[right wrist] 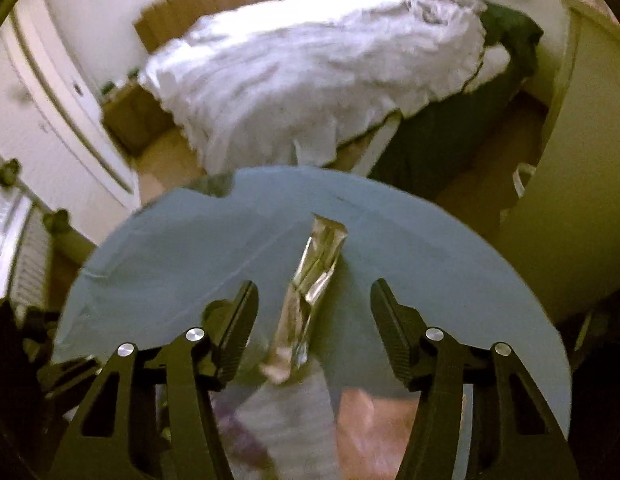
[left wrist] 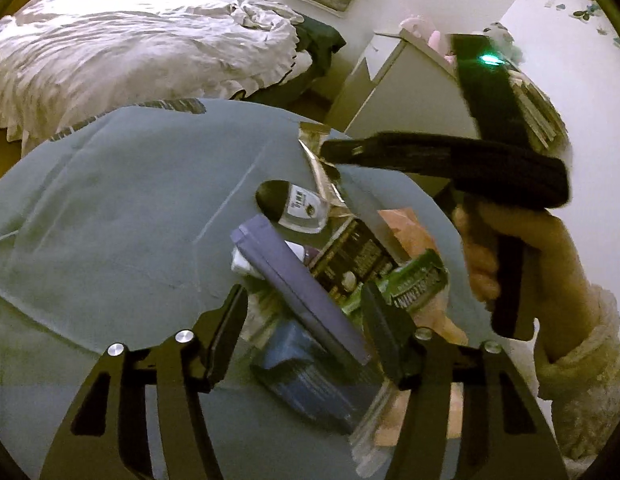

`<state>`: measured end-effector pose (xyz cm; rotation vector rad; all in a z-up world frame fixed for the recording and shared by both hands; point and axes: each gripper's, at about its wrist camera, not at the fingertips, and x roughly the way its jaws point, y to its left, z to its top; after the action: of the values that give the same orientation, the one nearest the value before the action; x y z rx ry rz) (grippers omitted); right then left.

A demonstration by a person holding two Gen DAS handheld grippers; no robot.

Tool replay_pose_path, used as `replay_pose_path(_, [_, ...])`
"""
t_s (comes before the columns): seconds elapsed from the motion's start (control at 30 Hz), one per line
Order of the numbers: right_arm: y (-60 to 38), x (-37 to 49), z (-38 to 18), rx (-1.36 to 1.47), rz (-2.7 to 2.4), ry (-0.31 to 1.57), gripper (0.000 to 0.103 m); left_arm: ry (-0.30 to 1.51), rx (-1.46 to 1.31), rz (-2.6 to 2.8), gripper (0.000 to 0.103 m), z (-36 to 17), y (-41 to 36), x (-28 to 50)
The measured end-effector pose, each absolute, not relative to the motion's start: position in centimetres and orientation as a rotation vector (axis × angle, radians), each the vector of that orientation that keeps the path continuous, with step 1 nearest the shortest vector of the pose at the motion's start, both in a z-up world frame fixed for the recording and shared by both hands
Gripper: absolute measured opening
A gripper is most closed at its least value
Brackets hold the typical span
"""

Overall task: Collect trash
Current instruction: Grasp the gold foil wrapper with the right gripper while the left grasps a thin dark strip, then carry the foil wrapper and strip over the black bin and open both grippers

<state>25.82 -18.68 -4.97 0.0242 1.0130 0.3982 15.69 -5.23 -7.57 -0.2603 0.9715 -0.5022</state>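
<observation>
A pile of trash lies on a round table with a blue-grey cloth (left wrist: 109, 208): a purple box (left wrist: 297, 280), a blue packet (left wrist: 310, 376), a green wrapper (left wrist: 414, 280), a dark printed packet (left wrist: 350, 256), a pink wrapper (left wrist: 406, 228) and a clear bottle with a dark cap (left wrist: 293, 204). My left gripper (left wrist: 305, 320) is open just above the purple box. My right gripper (right wrist: 314, 320) is open with a long silver foil wrapper (right wrist: 314, 276) lying between its fingers; the same wrapper (left wrist: 314, 148) shows in the left wrist view by the right gripper's fingers (left wrist: 390, 148).
An unmade bed with a white duvet (left wrist: 129, 52) stands beyond the table. A white cabinet (left wrist: 402, 92) with soft toys is at the right. A white wardrobe (right wrist: 49, 92) and a radiator (right wrist: 13, 240) are at the left of the right wrist view.
</observation>
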Motion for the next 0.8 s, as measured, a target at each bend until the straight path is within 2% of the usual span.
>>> replay_pose_path(0.03, [-17.9,26.5,-5.6,0.005,0.382,1.039,0.057,0.979,-0.252,-0.490,0.044,-7.7,-5.2,15.9])
replay_pose_path(0.13, [-16.4,27.1,-6.8,-0.052,0.354,1.066,0.053,0.967,-0.235,-0.482,0.042,-8.0,-5.4,16.1])
replay_pose_path(0.17, [-16.2,26.8,-7.0,-0.084,0.345,1.056,0.045,0.965,-0.228,-0.481,0.040,-8.0,-5.4,16.1])
replay_pose_path(0.23, [-15.8,26.4,-7.1,-0.157,0.325,1.039,0.027,0.969,-0.249,-0.495,0.025,-8.2,-5.4,16.1])
replay_pose_path(0.27, [-16.0,26.2,-7.1,-0.156,0.335,1.038,0.016,0.969,-0.254,-0.495,0.023,-8.3,-5.4,16.1])
replay_pose_path(0.3, [-16.5,26.0,-7.1,-0.134,0.348,1.043,0.012,0.963,-0.252,-0.492,0.021,-8.2,-5.4,16.0])
replay_pose_path(0.43, [-19.5,25.0,-5.8,-0.023,0.388,0.999,0.009,0.914,-0.263,-0.484,0.012,-7.2,-5.0,15.0])
replay_pose_path(0.53, [-22.1,23.0,-4.0,0.075,0.440,0.925,0.009,0.879,-0.294,-0.494,0.009,-6.4,-4.3,14.3])
replay_pose_path(0.8, [-31.4,13.6,-0.9,0.306,0.493,0.700,0.009,0.822,-0.310,-0.526,0.009,-3.7,-5.1,12.0])
